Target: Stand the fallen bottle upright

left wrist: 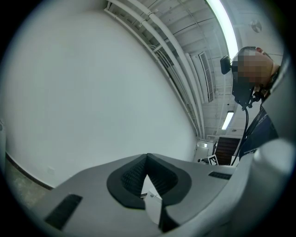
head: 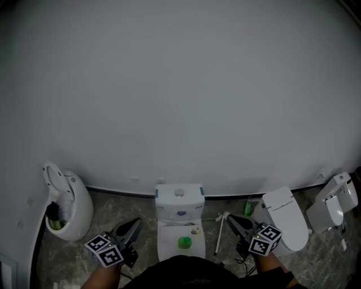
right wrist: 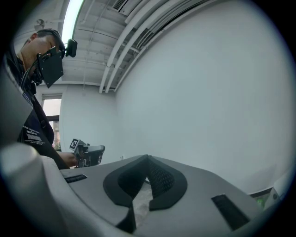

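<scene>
Left gripper (head: pixel 135 223) and right gripper (head: pixel 230 218) both have their fingers closed and empty, approach seemingly not yet begun; next, open the right fingers toward the green bottle (head: pixel 248 206) ahead.

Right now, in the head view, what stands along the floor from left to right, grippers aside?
Left toilet → middle toilet → white stick → green bottle → right toilet → far-right fixture

right gripper (right wrist: pixel 148 159): grey jaws with black ribbed pads, tips meeting, nothing between
plain white wall (right wrist: pixel 208 92): fills centre and right
white ceiling pipes (right wrist: pixel 134 37): beside long strip light (right wrist: pixel 71 14)
left gripper (right wrist: pixel 95 152): far left, marker cube on it, by person in dark top (right wrist: pixel 32 125)
</scene>
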The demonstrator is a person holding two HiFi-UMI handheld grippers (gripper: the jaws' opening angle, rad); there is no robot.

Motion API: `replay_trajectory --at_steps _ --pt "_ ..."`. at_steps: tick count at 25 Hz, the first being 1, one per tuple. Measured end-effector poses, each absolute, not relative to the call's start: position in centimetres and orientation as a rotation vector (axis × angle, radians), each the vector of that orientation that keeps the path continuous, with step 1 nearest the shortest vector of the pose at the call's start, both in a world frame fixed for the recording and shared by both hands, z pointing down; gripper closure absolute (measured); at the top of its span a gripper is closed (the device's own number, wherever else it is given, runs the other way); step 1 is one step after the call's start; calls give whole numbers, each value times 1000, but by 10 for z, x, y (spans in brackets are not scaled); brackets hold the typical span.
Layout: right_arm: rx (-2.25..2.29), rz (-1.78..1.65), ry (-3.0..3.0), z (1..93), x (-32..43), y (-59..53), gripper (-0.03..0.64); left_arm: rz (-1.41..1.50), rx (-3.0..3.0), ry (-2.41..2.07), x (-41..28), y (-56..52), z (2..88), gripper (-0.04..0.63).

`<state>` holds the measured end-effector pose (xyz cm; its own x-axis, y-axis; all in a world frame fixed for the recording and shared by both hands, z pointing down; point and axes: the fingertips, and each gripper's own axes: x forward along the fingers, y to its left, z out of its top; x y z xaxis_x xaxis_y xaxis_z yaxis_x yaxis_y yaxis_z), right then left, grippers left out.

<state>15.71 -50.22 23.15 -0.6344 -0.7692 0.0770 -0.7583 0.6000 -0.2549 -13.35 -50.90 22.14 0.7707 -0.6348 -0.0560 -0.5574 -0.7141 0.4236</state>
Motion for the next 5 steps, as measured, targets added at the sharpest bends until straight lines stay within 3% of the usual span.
replay_trajectory --at_steps 5 --pt "-1323 -400 2783 230 156 -506 615 -278 2583 -902 -133 -514 220 592"
